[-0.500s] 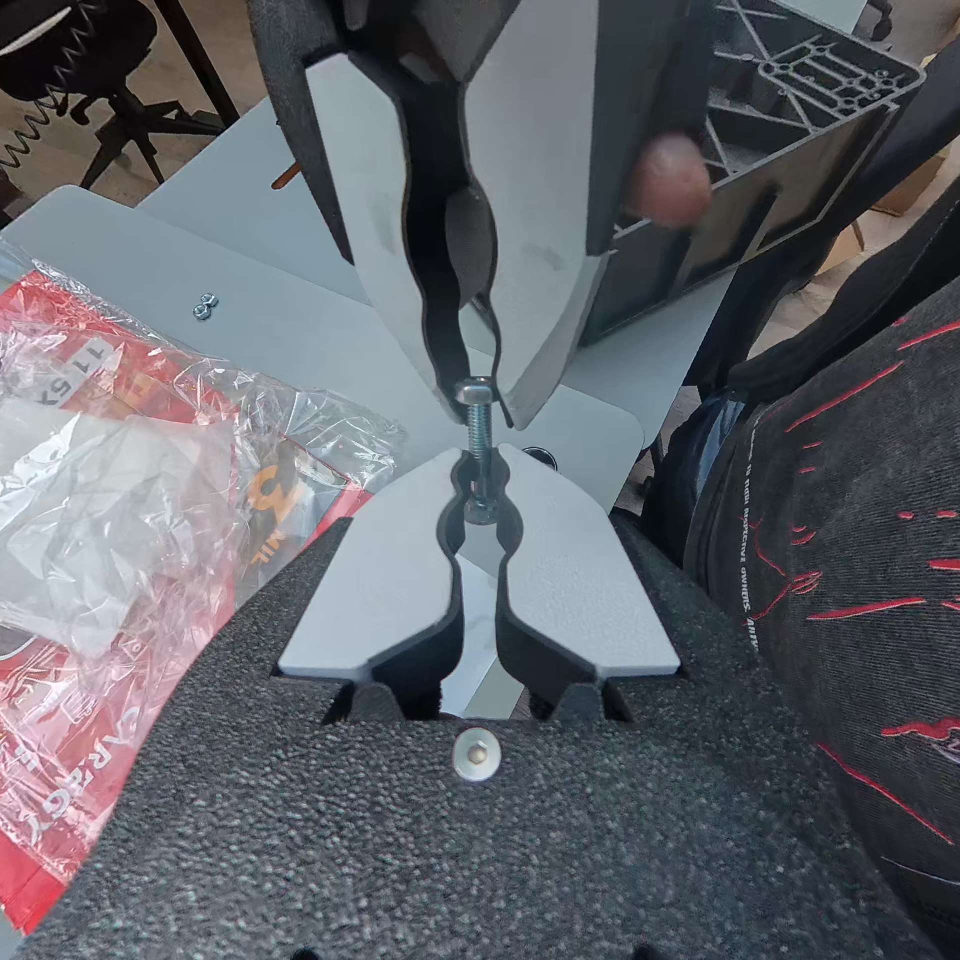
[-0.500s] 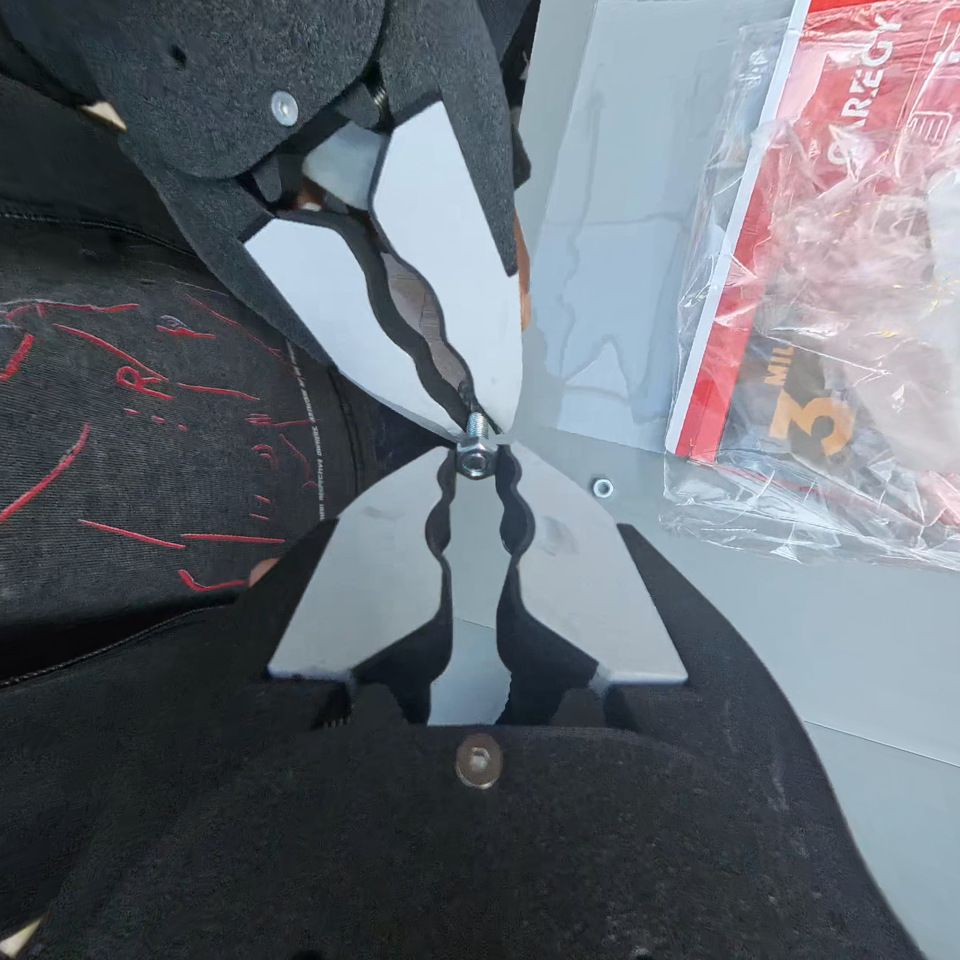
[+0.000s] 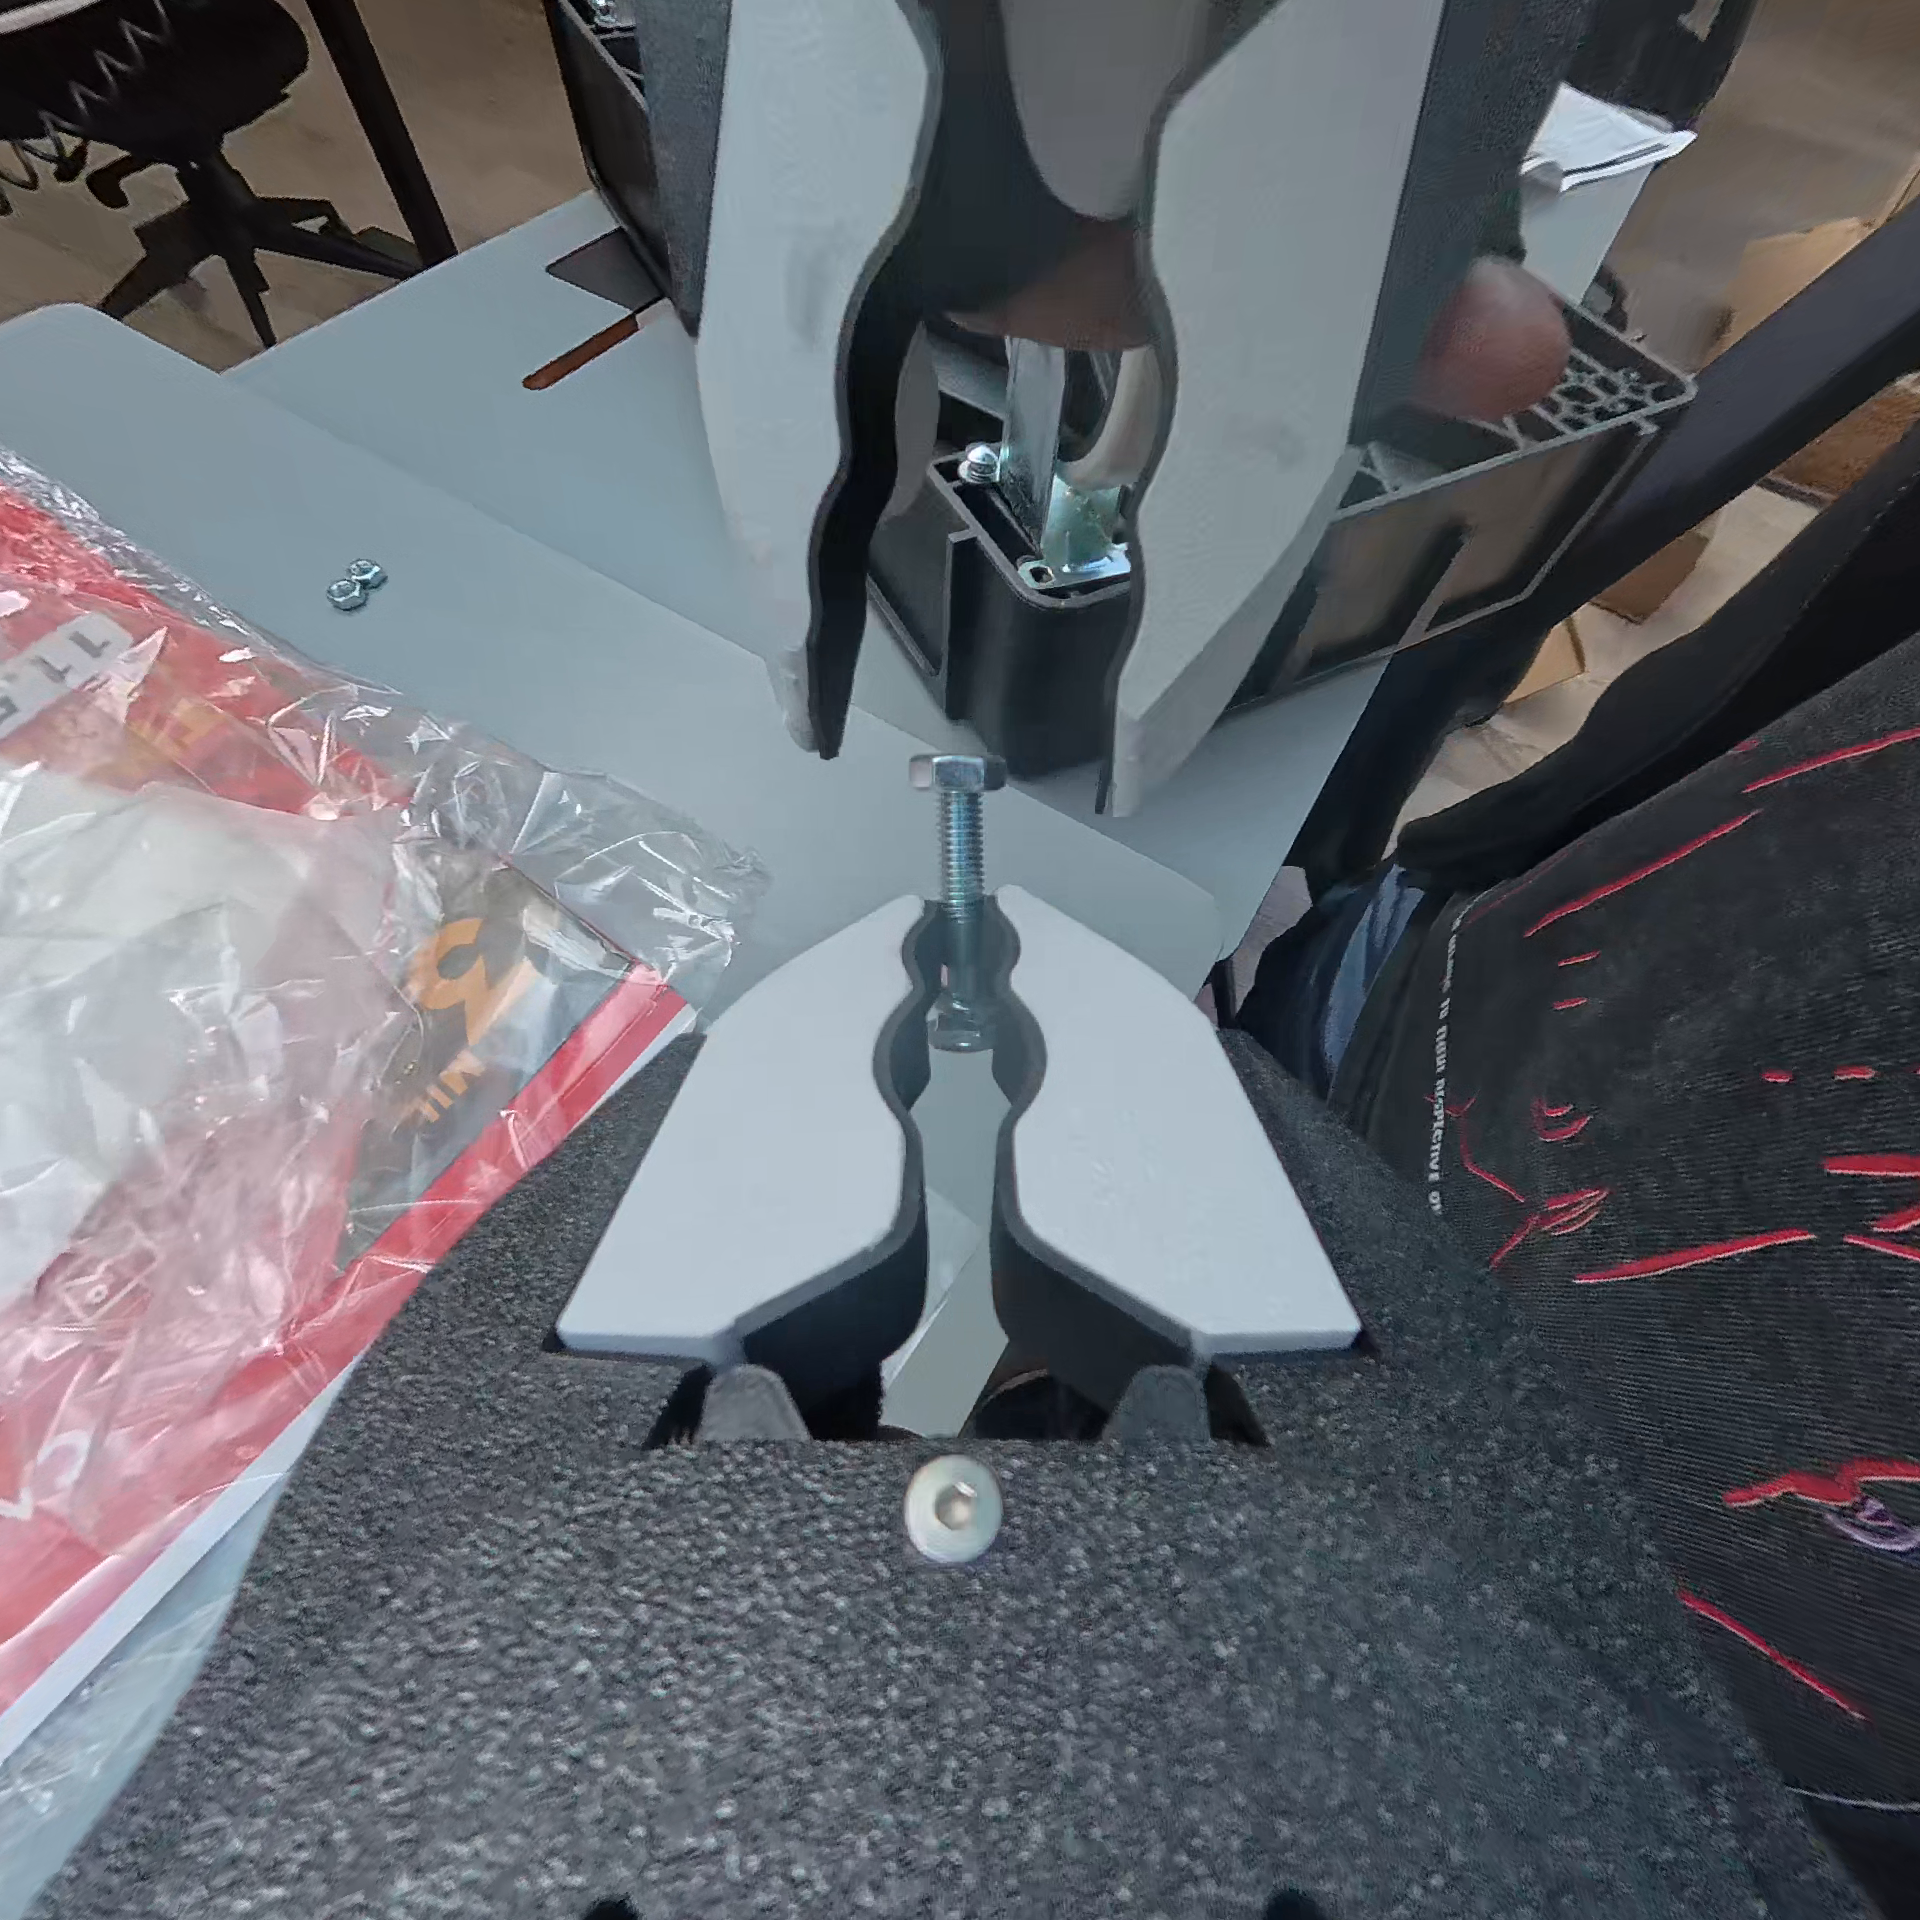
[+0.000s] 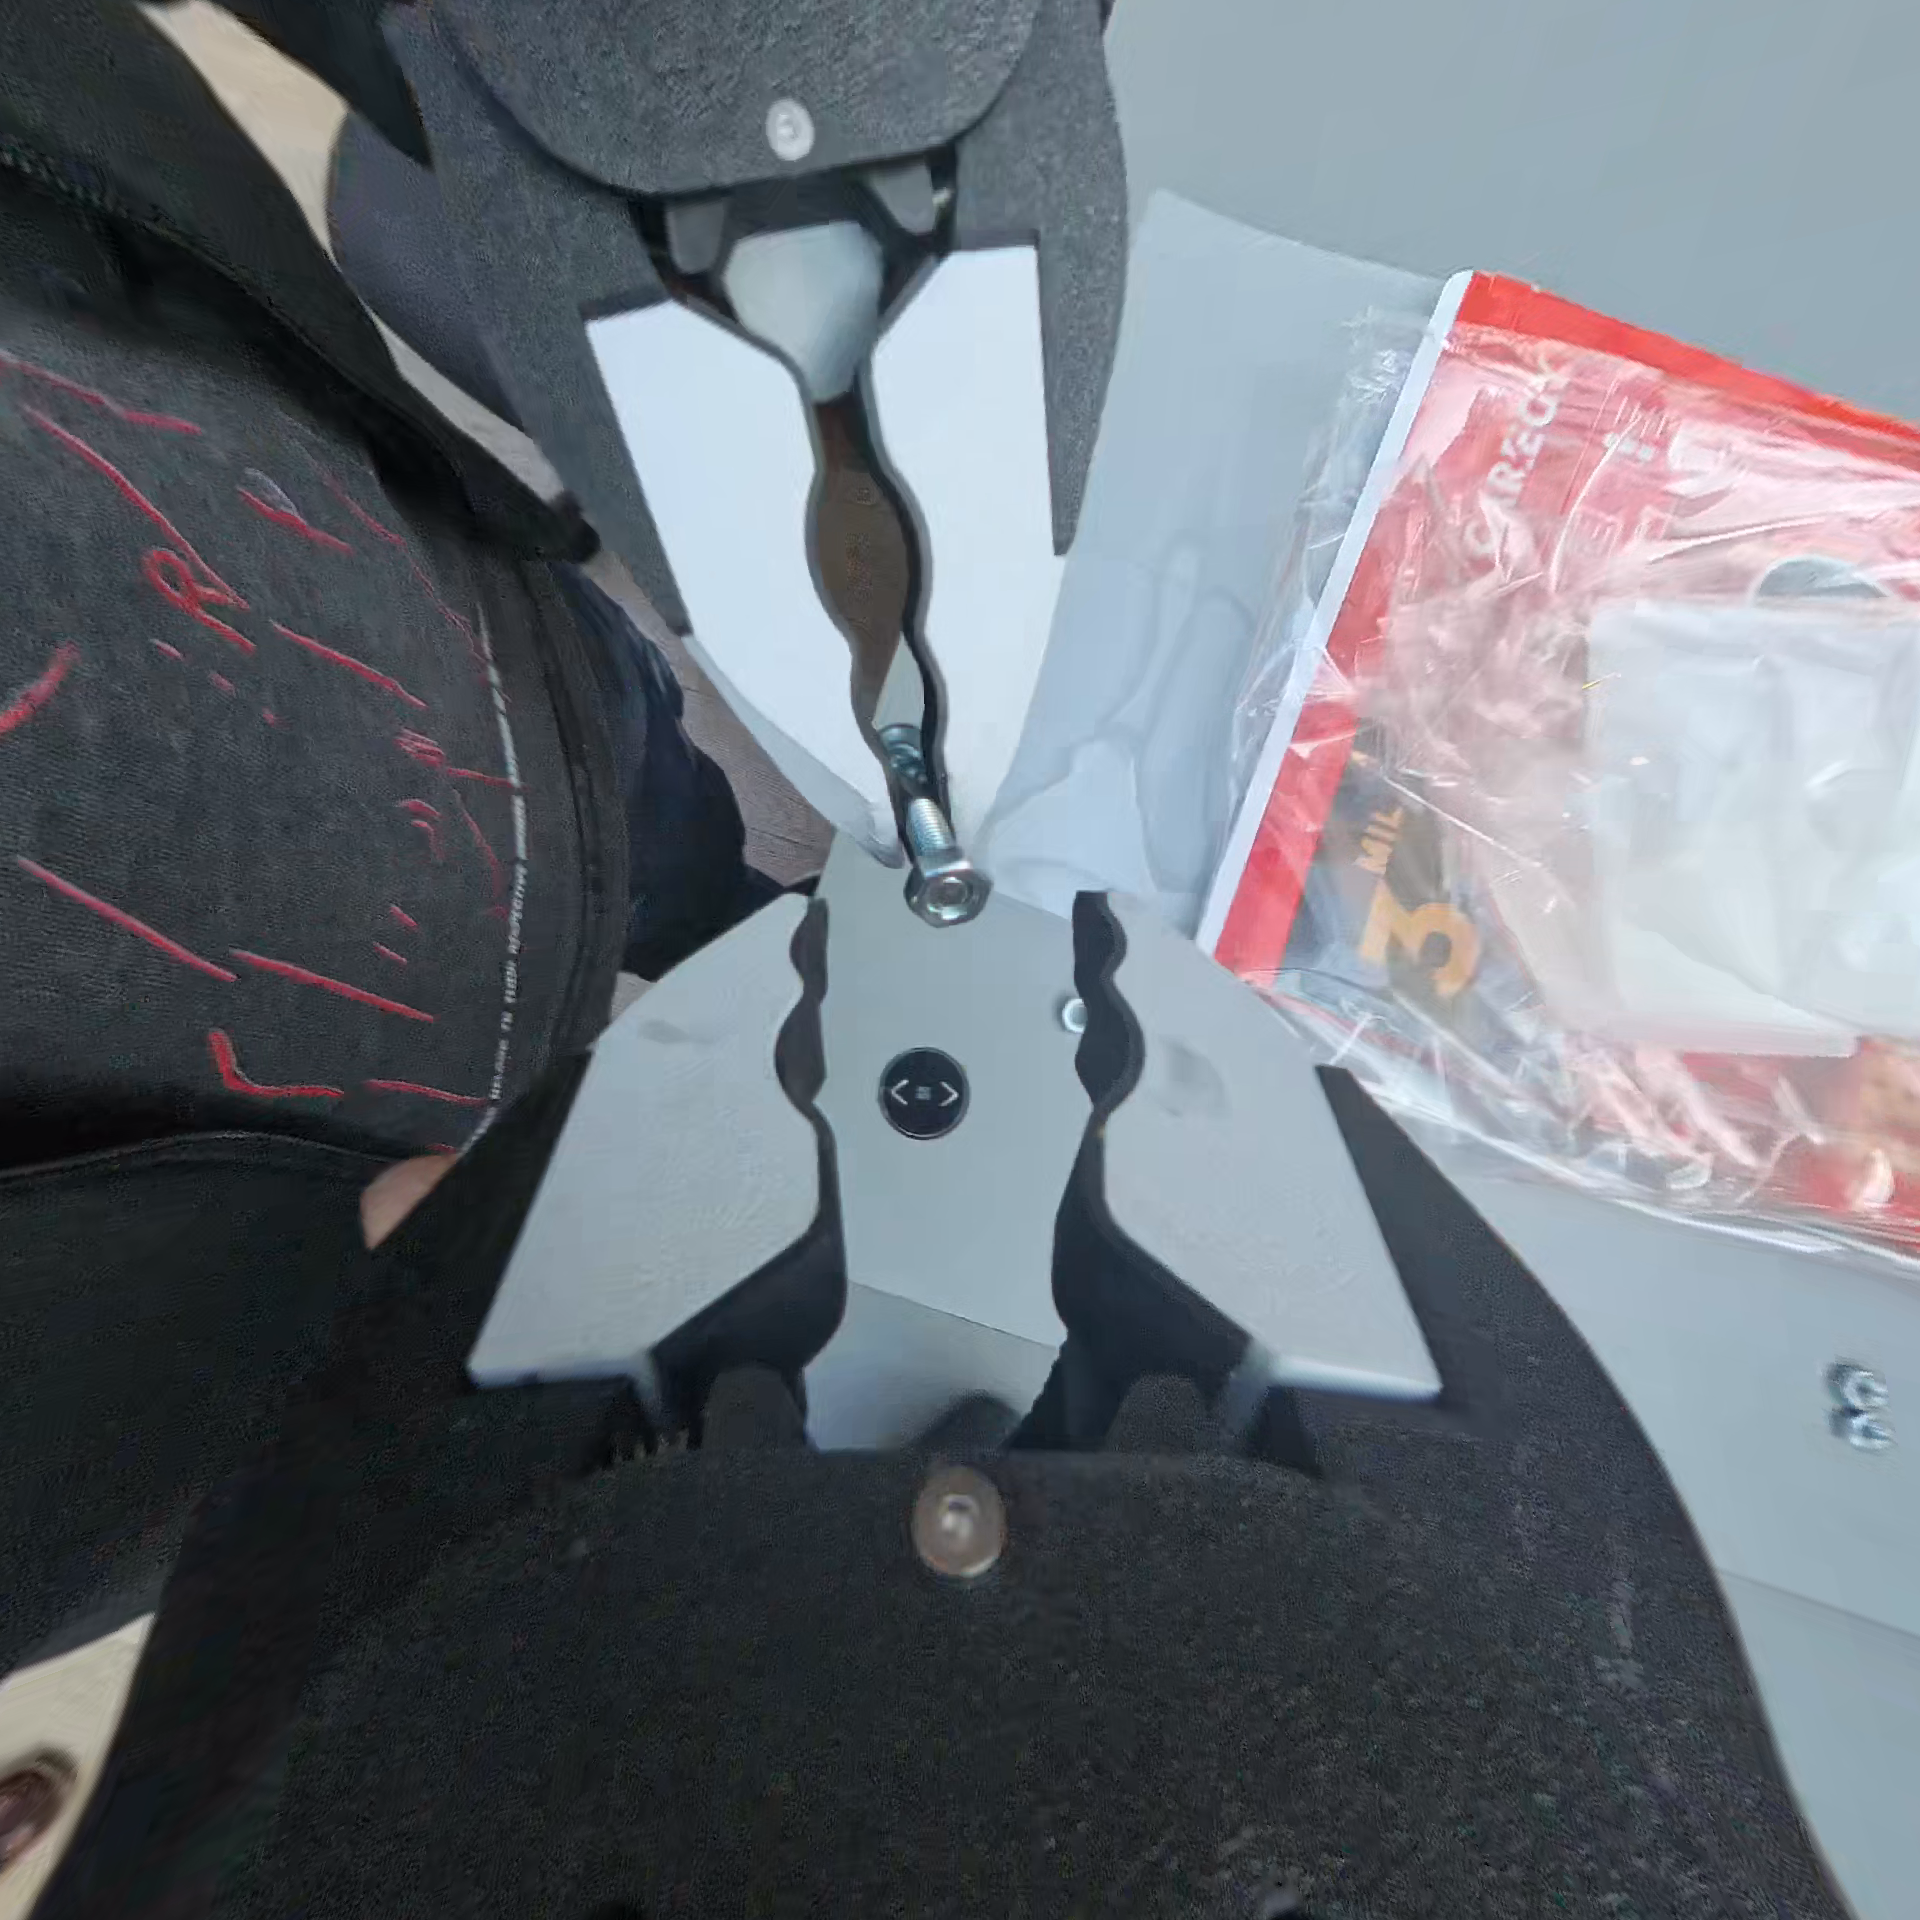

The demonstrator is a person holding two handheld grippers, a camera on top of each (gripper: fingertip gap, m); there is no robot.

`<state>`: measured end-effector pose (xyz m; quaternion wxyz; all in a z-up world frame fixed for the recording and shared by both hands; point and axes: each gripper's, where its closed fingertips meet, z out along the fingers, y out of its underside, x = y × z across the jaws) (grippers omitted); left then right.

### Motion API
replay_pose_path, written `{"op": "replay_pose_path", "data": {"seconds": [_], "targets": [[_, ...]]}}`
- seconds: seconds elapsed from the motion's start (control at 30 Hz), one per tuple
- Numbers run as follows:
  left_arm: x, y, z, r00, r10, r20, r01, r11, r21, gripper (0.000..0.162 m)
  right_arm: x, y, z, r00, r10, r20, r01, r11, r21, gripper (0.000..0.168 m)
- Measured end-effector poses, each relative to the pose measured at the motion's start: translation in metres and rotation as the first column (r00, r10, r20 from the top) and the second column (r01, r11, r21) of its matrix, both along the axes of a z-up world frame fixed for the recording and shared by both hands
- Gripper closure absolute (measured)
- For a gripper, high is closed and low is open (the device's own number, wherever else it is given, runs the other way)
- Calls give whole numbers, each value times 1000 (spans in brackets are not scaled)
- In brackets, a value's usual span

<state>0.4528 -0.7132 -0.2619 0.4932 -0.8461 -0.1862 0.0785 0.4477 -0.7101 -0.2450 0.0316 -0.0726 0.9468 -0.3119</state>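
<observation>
1. Since half a second ago, the right claw (image 3: 966, 769) is standing spread wide and clear of the bolt (image 3: 958, 862), where it was pinched on the bolt's hex head; the left claw (image 3: 961, 935) is staying clamped on the threaded shank.
2. Bolt: it is sticking straight out from the left claw's tips, head outward, with a nut (image 3: 961, 1023) sitting on the shank in the scalloped gap behind the tips. It is hanging in the air over the table's (image 3: 540, 665) near rounded corner, next to a person's dark clothing (image 3: 1662, 1091).
3. Right claw: it is gripping nothing, its fingers (image 4: 665, 1174) wide apart, and the bolt head (image 4: 943, 891) is lying just beyond its tips, not touching.
4. Doing it well, as a judgement: the left claw should be keeping its squeeze steady so the shank is not tilting, and the right claw should be lining up squarely on the head's flats before closing.
5. Around: a red pack in crinkled clear wrap (image 3: 260, 1039) is lying towards the table's left edge, two loose nuts (image 3: 355, 582) beyond it, and a black plastic part with a metal bracket (image 3: 1049, 582) near the far edge.
</observation>
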Motion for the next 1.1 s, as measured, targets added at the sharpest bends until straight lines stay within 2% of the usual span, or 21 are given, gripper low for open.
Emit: {"op": "replay_pose_path", "data": {"seconds": [0.1,0.17,0.2,0.3,0.4,0.47,0.53,0.6,0.63,0.7,0.73,0.8,0.87,0.93,1.0,1.1], "targets": [[-3,2,0,994,14,-109,-21,998,-65,155,7,1,-5,958,-145,247,135,989,58,124],[-5,4,3,987,14,-159,-27,996,-83,155,11,3,-11,932,-184,313,158,982,108,135],[-4,5,4,985,0,-174,-17,996,-93,155,12,2,-11,929,-184,321,157,982,107,150],[0,7,3,990,-37,-134,27,996,-80,155,12,4,-12,969,-99,227,80,992,93,154],[13,13,2,991,-117,65,114,992,53,155,15,7,-13,989,145,23,-146,986,79,154],[20,15,5,970,-172,170,146,978,151,155,16,6,-10,920,346,-185,-337,938,78,155],[18,12,5,964,-172,201,135,973,186,155,11,3,-11,868,406,-285,-391,914,112,154],[13,8,5,975,-131,180,98,978,181,155,5,1,-12,898,342,-277,-327,940,100,154],[9,6,4,983,-102,154,76,984,162,155,4,2,-13,937,278,-214,-262,960,98,143],[4,1,2,995,-54,78,47,995,87,155,5,6,-16,995,97,-7,-96,990,100,120],[2,-1,0,998,-39,39,37,998,45,155,6,5,-13,995,2,100,-10,997,80,115],[1,-3,-2,999,-30,-31,29,999,-20,155,9,-1,-4,960,-117,255,117,993,14,117],[-1,-2,-2,997,-23,-79,18,998,-53,155,6,-3,-3,936,-188,299,190,982,22,127],[-4,-1,-1,992,-18,-121,9,997,-77,155,9,0,-8,925,-207,319,191,978,81,134],[-2,2,-1,991,-48,-122,37,995,-95,155,10,-1,-10,930,-199,308,178,979,97,154],[3,3,-3,994,-99,-47,95,993,-72,155,10,0,-11,982,-50,185,37,997,72,154]]}}
